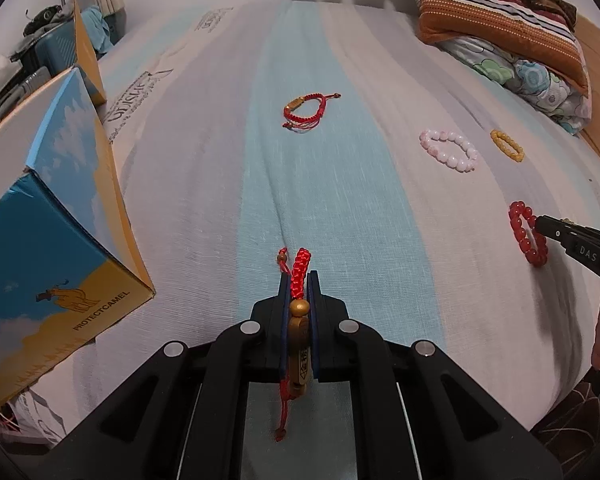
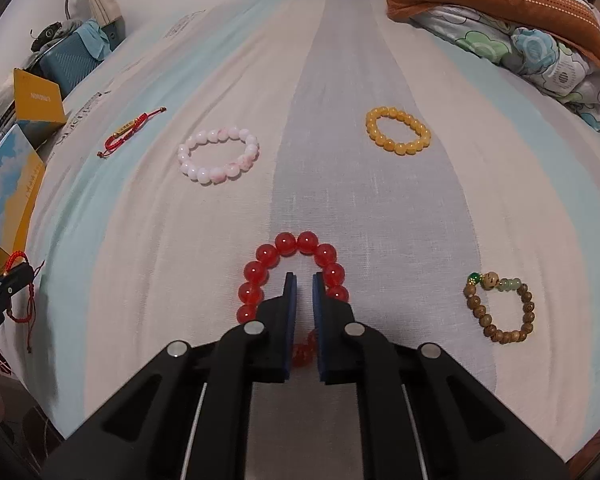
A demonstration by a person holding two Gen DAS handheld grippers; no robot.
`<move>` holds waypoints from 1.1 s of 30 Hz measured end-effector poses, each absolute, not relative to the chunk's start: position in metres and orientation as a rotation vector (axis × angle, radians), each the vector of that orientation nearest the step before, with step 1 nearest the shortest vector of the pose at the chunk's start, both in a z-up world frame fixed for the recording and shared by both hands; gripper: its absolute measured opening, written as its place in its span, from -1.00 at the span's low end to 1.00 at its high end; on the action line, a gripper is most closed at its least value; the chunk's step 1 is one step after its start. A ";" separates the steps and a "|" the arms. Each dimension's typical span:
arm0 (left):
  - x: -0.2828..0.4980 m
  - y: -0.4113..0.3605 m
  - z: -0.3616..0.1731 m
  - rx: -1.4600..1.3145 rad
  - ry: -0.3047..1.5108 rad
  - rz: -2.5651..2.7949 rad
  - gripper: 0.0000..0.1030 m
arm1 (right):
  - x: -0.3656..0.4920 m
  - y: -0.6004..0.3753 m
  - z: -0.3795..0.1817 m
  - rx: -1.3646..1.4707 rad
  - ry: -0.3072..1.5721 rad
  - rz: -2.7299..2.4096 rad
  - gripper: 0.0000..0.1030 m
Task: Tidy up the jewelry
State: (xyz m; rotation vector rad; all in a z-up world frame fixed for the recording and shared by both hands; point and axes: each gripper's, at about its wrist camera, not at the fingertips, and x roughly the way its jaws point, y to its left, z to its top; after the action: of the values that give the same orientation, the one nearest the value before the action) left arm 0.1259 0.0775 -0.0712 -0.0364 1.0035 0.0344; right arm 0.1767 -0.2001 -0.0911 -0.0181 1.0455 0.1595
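My left gripper (image 1: 299,276) is shut on a red cord bracelet with a gold charm (image 1: 298,320), held above the striped bed sheet (image 1: 204,200). It also shows in the right wrist view (image 2: 18,276). My right gripper (image 2: 304,278) is slightly open, its fingers inside the ring of a red bead bracelet (image 2: 288,244), with one bead showing between them. That bracelet shows in the left wrist view (image 1: 526,232). A second red cord bracelet (image 1: 306,110), a pink bead bracelet (image 2: 218,156), a yellow bead bracelet (image 2: 398,132) and a brown wooden bead bracelet (image 2: 500,308) lie on the sheet.
An open blue and yellow cardboard box (image 1: 48,220) stands at the left edge of the bed. Folded quilts and a striped pillow (image 1: 520,32) lie at the far right. Luggage and a lamp (image 2: 68,52) stand beyond the bed's left side.
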 end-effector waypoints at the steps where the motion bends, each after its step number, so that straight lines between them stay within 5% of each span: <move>1: 0.126 0.078 -0.070 -0.037 1.002 0.033 -0.87 | 0.176 -0.200 -0.090 -0.017 1.043 0.161 -0.90; 8: 0.127 0.082 -0.074 -0.035 1.011 0.038 -0.87 | 0.180 -0.200 -0.093 -0.032 1.064 0.145 -0.83; 12: 0.127 0.083 -0.079 -0.042 1.021 0.039 -0.87 | 0.185 -0.205 -0.097 -0.009 1.068 0.127 -0.35; 20: 0.129 0.079 -0.085 -0.030 1.029 0.028 -0.87 | 0.193 -0.205 -0.115 -0.001 1.094 0.113 -0.29; 22: 0.129 0.079 -0.086 -0.030 1.029 0.027 -0.87 | 0.193 -0.202 -0.115 -0.018 1.085 0.114 -0.35; 24: 0.129 0.079 -0.085 -0.031 1.029 0.026 -0.87 | 0.191 -0.200 -0.113 -0.036 1.080 0.123 -0.73; 33: 0.127 0.082 -0.080 -0.035 1.020 0.028 -0.87 | 0.182 -0.202 -0.098 -0.026 1.037 0.123 -0.75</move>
State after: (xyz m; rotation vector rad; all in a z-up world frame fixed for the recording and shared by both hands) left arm 0.1269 0.0816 -0.0798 -0.0348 1.0196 0.0276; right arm 0.1818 -0.2017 -0.0980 -0.0260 1.0368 0.1227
